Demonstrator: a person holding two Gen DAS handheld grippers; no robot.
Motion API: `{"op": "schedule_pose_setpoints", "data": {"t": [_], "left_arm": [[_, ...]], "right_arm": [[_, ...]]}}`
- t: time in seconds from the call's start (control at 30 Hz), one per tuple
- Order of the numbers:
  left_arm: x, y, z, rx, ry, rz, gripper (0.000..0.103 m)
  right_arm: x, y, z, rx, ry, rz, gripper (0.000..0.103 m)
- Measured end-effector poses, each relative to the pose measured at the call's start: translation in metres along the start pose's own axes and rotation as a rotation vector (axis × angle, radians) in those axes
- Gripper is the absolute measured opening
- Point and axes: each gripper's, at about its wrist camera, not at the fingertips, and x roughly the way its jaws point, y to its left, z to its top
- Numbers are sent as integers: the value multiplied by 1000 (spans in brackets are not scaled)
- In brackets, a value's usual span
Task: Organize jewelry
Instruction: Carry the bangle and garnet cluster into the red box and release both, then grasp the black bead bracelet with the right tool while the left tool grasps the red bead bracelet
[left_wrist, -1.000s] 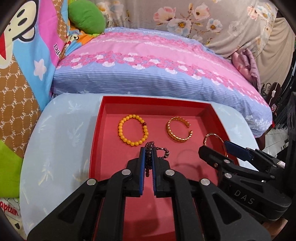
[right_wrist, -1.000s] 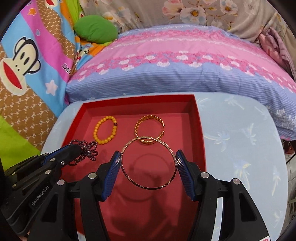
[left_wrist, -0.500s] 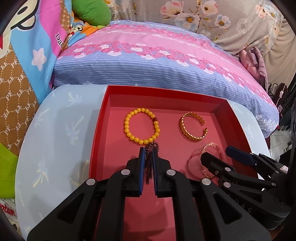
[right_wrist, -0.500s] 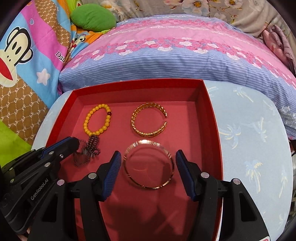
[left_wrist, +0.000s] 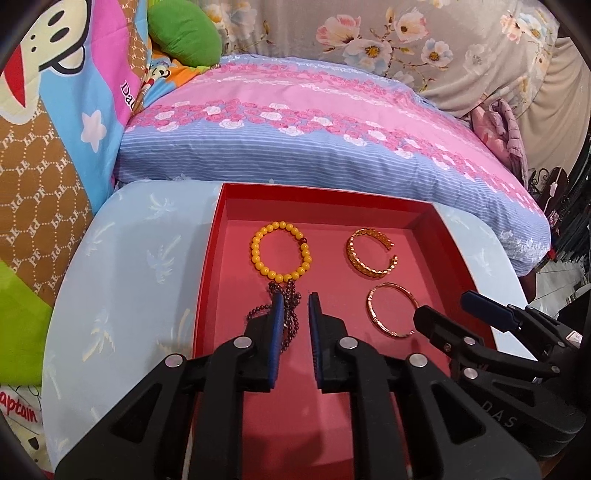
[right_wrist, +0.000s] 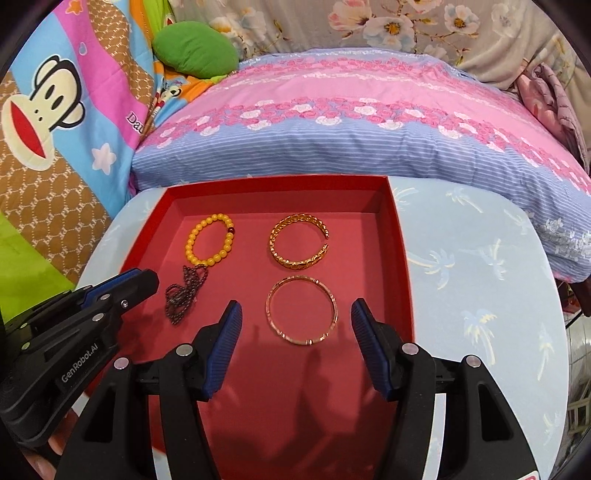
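1. Your red tray (right_wrist: 400, 236) sits on a pale blue palm-print table (right_wrist: 480, 280), hard against a pink-and-blue striped quilt (right_wrist: 351, 122).
2. Cartoon bedding (right_wrist: 55, 122) and a green cushion (right_wrist: 195, 50) lie behind.
3. In the tray: yellow beads (left_wrist: 280, 251), gold cuff (left_wrist: 371, 254), thin bangle (right_wrist: 301, 310), dark chain (right_wrist: 183, 293).
4. Your left gripper (left_wrist: 295, 317) stands slightly spread over the chain; your right gripper (right_wrist: 295, 325) gapes wide beside the bangle, gripping nothing.

1. The left hand-held gripper (left_wrist: 295, 306) now stands parted; the dark chain (right_wrist: 183, 291), pinched a second ago, lies loose in the tray (right_wrist: 400, 258).
2. The bangle (right_wrist: 301, 310), earlier held, lies flat between the right hand-held gripper's (right_wrist: 295, 321) spread fingers.
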Motion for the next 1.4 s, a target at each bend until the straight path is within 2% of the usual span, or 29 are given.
{"op": "schedule_pose_setpoints", "data": {"t": [0.27, 0.47, 0.63, 0.97, 1.07, 1.2, 1.27, 1.4], "left_arm": [[-56, -2, -34, -3, -37, -55, 14], [-84, -4, -76, 15, -24, -59, 20], [-89, -10, -118, 47, 31, -54, 31], [-76, -13, -173, 60, 129, -24, 31], [-72, -14, -181, 65, 142, -12, 31], [-72, -17, -186, 76, 126, 4, 31], [-72, -17, -186, 73, 123, 3, 27], [-72, -16, -185, 54, 127, -12, 11]], "right_arm": [[-59, -8, -42, 10, -62, 10, 61], [-84, -18, -88, 19, -49, -14, 61], [-89, -20, -127, 29, -3, -14, 61], [-87, -14, -176, 28, 61, -2, 61], [-85, -6, -184, 12, 73, 9, 59], [-81, 4, -190, -14, 79, 18, 49], [-78, 8, -191, -23, 85, 19, 45], [-72, 11, -193, -26, 91, 18, 37]]}}
